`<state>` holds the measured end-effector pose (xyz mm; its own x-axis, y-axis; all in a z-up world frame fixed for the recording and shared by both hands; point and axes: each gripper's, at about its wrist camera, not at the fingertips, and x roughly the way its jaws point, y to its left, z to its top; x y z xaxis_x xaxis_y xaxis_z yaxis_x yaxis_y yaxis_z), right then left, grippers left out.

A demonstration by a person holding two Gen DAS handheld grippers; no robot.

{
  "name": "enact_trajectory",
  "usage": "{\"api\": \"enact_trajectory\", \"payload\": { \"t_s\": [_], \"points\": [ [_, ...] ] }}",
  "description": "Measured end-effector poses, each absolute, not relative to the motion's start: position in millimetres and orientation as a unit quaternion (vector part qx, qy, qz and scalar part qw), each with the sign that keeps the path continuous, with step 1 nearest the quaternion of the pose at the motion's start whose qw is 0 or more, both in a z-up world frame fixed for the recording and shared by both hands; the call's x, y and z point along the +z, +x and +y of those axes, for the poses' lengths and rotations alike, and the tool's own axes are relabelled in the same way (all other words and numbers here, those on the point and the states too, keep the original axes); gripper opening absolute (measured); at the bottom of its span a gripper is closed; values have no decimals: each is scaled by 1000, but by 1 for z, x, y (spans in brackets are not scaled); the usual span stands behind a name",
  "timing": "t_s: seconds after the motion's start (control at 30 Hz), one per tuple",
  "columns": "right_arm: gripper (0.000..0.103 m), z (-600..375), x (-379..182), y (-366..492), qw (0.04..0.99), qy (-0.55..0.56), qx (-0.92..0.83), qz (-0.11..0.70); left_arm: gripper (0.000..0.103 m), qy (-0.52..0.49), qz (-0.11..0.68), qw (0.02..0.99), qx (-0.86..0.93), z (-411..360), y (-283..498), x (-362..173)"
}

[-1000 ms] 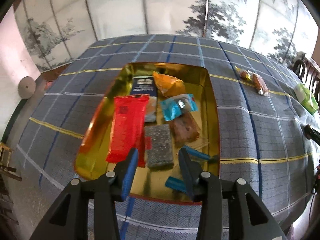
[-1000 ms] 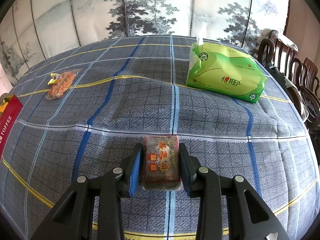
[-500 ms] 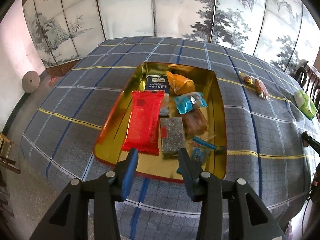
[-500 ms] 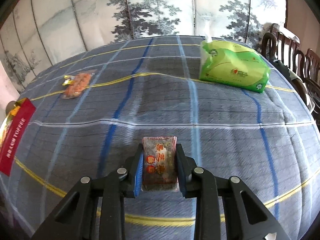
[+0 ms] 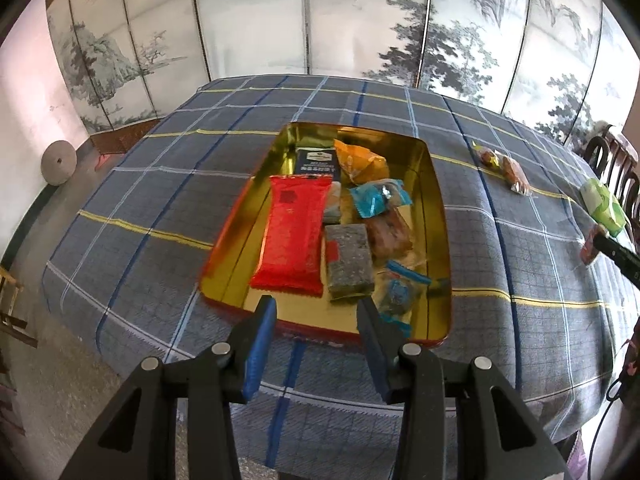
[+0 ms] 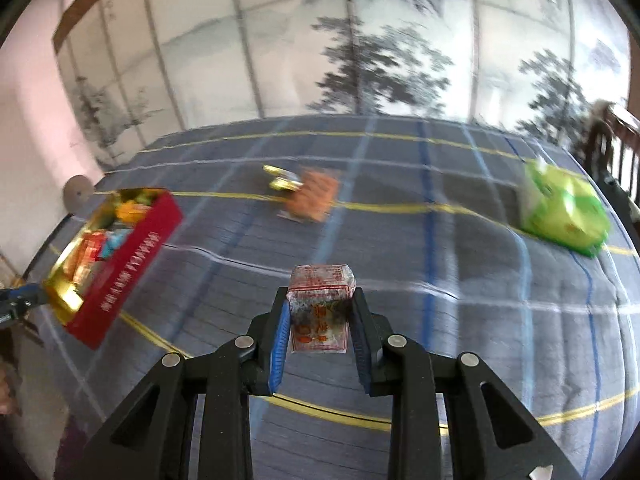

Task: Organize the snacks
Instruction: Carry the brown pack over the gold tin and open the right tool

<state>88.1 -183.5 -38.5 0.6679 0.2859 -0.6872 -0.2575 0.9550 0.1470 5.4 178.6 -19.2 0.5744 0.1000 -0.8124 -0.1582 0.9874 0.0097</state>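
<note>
Presently the right gripper (image 6: 318, 322) is clamped on a sesame snack block (image 6: 320, 312), held clear of the tablecloth (image 6: 440, 264). The gold tin (image 6: 60, 284) is seen far left of it. The left gripper (image 5: 316, 320), part open and empty, is nearer the tin.

Motion blur is smearing the orange snack bag (image 6: 310, 197) and green tissue pack (image 6: 564, 210) beyond the tin (image 6: 132, 256), whose side lettering is staying unreadable, while the left gripper (image 6: 16, 300) is poking in cut off beside that tin's near corner.
</note>
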Motion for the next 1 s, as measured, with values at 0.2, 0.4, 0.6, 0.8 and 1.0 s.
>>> {"api": "enact_trajectory", "payload": {
  "t_s": [0.2,0.4,0.6,0.8,1.0],
  "points": [
    [26,-130,-13,89,907,16,210,363,43,-36,455,886,83,188,-3,-21],
    [26,-79,3,94,888,39,276,366,43,-19,443,892,92,190,-10,-18],
    [26,-20,8,105,859,49,336,383,43,-7,438,893,100,193,-12,-18],
    [26,37,-1,117,834,41,371,407,44,-2,441,891,111,202,-11,-20],
    [26,64,-22,139,814,61,373,441,45,-7,444,886,130,213,-11,-22]
  ]
}}
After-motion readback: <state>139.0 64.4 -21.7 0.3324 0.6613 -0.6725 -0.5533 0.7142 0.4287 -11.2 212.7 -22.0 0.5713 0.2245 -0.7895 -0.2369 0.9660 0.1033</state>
